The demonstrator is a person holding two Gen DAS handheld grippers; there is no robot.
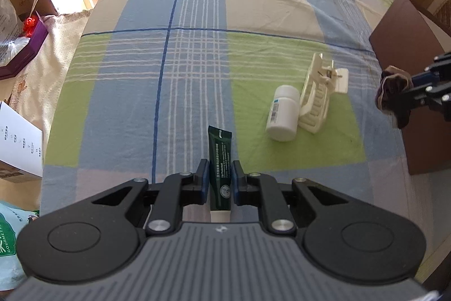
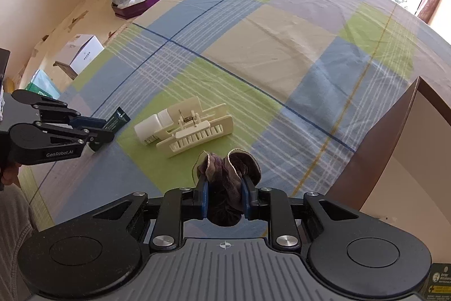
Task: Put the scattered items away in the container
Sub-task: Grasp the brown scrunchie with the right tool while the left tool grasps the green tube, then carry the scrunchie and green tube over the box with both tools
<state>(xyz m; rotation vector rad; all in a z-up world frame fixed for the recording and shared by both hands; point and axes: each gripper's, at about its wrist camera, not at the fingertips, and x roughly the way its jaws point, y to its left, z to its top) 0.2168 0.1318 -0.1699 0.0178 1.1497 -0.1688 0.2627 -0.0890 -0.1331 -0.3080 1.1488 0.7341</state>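
Observation:
My left gripper is shut on a dark green tube with a white cap, lying lengthwise between the fingers on the plaid bed sheet. The right wrist view shows the same gripper at the left, the tube sticking out. My right gripper is shut on a brown-purple fabric scrunchie, held above the sheet next to the brown box. From the left wrist view that gripper and scrunchie hang in front of the box. A white pill bottle and a cream clip lie side by side between the two grippers.
The bed's left edge drops to a lower surface holding a white carton, a purple box with a plastic bag, and a green packet. Bright windows stand beyond the bed's far end. A person's sleeve shows at lower left.

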